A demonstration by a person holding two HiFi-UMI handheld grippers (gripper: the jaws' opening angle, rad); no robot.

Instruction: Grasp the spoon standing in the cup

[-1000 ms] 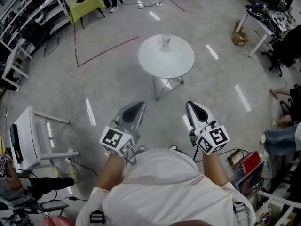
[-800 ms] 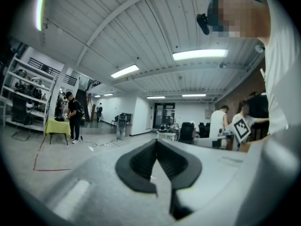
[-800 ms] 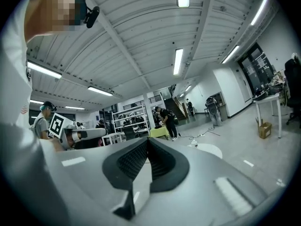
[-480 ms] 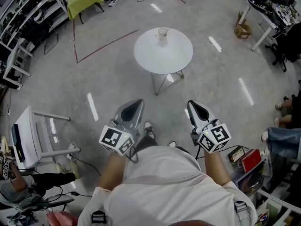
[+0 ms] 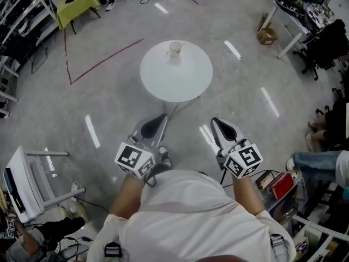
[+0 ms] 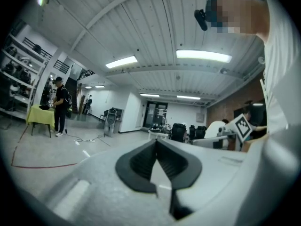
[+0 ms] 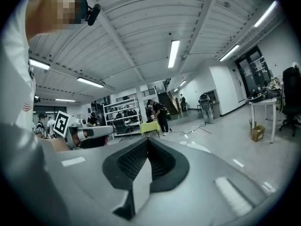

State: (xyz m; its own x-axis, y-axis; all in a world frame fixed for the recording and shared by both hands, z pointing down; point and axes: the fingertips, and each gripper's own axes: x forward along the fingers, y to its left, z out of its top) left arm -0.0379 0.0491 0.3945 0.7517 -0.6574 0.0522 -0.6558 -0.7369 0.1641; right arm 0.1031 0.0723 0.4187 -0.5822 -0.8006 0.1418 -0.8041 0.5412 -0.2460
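A pale cup (image 5: 175, 48) with a thin spoon standing in it sits near the far edge of a round white table (image 5: 176, 78), seen in the head view. Both grippers hang close to the person's body, well short of the table. My left gripper (image 5: 155, 123) points forward with its jaws shut and nothing in them. My right gripper (image 5: 221, 125) is also shut and empty. In the left gripper view the left gripper (image 6: 156, 142) shows dark pads meeting at the tip; the right gripper (image 7: 147, 141) looks the same in the right gripper view. Neither gripper view shows the cup.
Grey floor with red tape lines (image 5: 103, 63) surrounds the table. A white machine (image 5: 24, 180) stands at the left, a yellow-covered table (image 5: 76, 5) at the back left with a person beside it, desks and chairs (image 5: 305, 21) at the right, red boxes (image 5: 278, 184) near my right side.
The table and cup have shifted left and lower in the head view as the person steps toward them. Both grippers stay shut in front of the body.
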